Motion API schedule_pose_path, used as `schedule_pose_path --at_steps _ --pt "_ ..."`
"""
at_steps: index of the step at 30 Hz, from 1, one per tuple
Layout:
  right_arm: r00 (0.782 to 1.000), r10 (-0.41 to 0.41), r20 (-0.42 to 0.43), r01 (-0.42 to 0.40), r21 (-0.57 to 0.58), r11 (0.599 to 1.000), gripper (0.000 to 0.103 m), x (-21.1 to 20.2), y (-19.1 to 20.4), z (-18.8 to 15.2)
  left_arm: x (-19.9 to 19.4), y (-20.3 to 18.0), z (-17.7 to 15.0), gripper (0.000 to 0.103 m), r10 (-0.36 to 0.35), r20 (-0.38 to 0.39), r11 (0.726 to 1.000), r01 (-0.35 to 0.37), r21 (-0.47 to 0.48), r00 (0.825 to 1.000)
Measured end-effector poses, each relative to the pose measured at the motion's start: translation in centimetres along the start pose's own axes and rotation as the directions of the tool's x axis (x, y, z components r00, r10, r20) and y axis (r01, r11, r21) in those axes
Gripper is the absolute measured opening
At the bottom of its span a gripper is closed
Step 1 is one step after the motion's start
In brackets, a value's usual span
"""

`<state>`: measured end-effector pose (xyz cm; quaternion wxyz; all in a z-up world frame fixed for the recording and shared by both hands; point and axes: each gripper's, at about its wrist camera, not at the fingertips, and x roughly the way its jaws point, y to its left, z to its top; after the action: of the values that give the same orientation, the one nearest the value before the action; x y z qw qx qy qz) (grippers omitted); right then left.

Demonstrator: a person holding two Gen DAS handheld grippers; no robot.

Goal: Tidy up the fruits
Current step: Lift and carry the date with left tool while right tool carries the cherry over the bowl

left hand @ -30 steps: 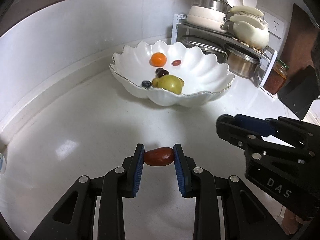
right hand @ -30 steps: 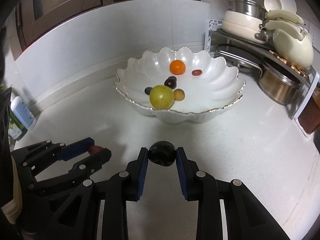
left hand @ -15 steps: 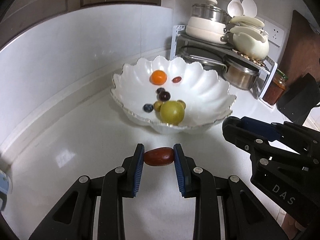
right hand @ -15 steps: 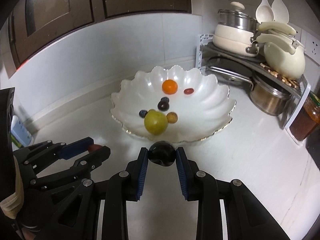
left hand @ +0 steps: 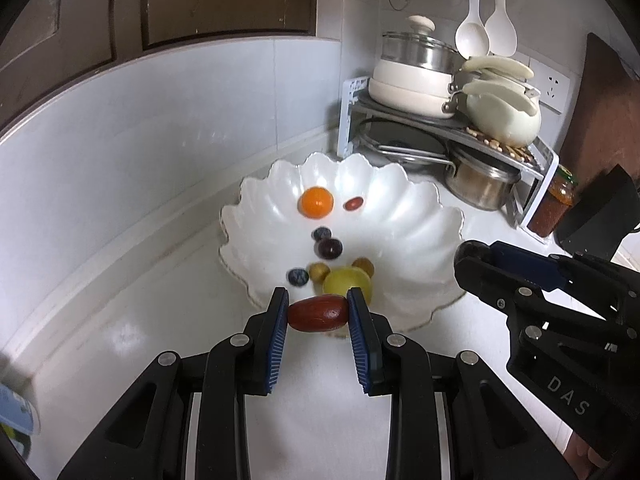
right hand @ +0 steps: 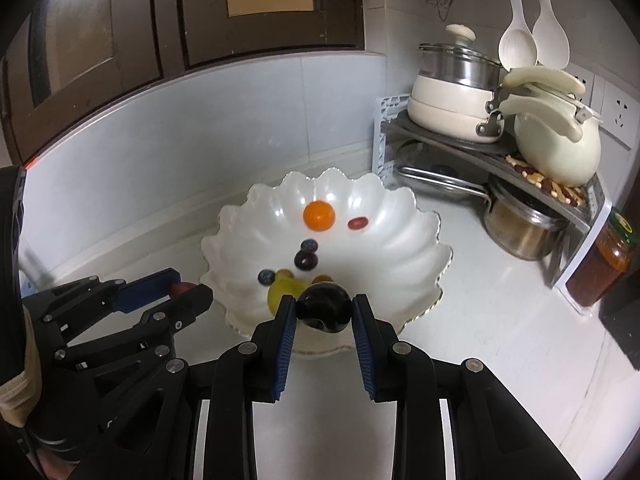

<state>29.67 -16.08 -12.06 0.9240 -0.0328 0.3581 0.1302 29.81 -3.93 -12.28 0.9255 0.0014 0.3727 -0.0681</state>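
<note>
A white scalloped bowl (left hand: pixel 404 216) stands on the counter and holds an orange fruit (left hand: pixel 315 201), a green fruit (left hand: pixel 348 282), dark grapes, blueberries and a small red fruit. My left gripper (left hand: pixel 318 314) is shut on a red-brown date (left hand: pixel 318 314) and holds it above the bowl's near rim. My right gripper (right hand: pixel 324 312) is shut on a dark plum (right hand: pixel 324 308) above the near rim of the bowl (right hand: pixel 404 236). Each gripper shows in the other's view, the right (left hand: pixel 468 258) and the left (right hand: pixel 184 290).
A metal rack (right hand: pixel 460 148) with pots, a kettle and lids stands at the back right. A jar of red sauce (right hand: pixel 604 264) stands beside it. White spoons hang on the wall. A bottle (left hand: pixel 16 408) stands at the left edge.
Both grippers have risen and moved forward with their fruit. They went from low over the counter to above the bowl's near rim.
</note>
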Motion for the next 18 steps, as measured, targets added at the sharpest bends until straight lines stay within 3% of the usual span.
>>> schedule_pose_path --at_steps 18 --pt "0.996 -0.086 -0.035 0.089 0.070 0.994 0.030 3.4 -2.2 2.1 4.1 0.8 3.9 0.030 0.003 0.012 1.000 -0.003 -0.005 1.000"
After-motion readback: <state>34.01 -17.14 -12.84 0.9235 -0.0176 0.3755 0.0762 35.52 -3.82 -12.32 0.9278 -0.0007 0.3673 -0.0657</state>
